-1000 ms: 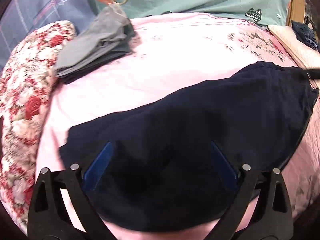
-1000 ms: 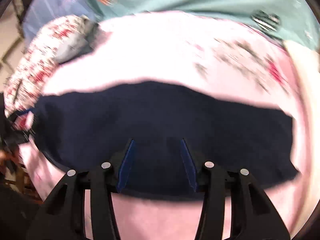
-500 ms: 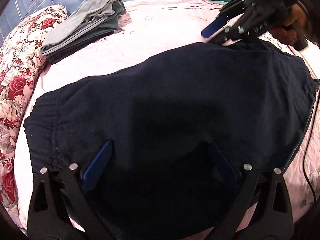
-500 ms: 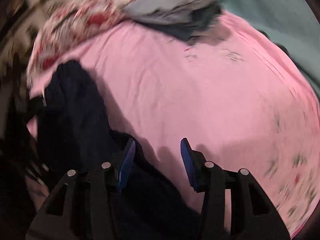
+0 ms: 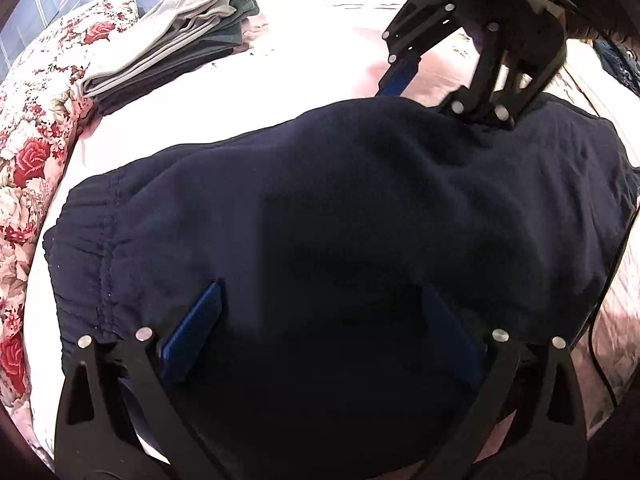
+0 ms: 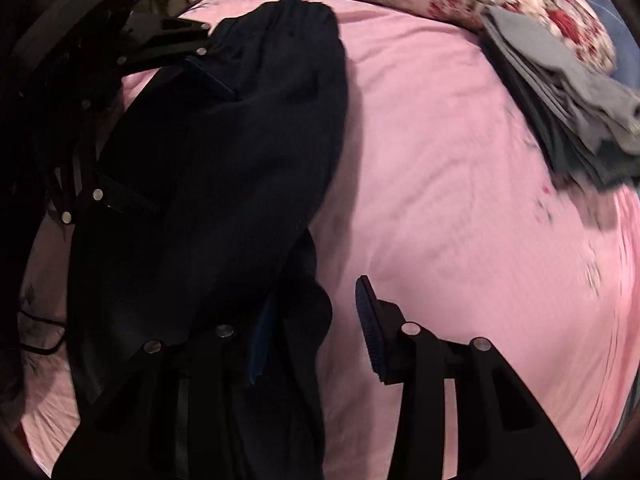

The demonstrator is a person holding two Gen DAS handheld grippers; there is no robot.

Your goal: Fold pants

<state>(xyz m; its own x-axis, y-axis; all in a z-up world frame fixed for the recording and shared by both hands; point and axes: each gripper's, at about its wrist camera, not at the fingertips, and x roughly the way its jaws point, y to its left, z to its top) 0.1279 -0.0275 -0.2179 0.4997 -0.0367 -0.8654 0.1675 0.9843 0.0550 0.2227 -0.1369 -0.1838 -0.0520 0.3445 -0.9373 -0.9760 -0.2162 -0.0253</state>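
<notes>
The pink bedsheet (image 6: pixel 460 200) carries everything; the navy pants (image 5: pixel 360 220) lie flat across its near half, waistband to the left, with a stack of folded grey clothes (image 5: pixel 176 40) far left against the floral quilt (image 5: pixel 36 128). My left gripper (image 5: pixel 320 332) hovers wide open over the near edge, its pads pressing nothing. My right gripper (image 6: pixel 312 320) is closing at the far edge, cloth bunched against one pad (image 6: pixel 370 328) but not yet pinched. I should take a full bite of both layers before lifting, I judge.
</notes>
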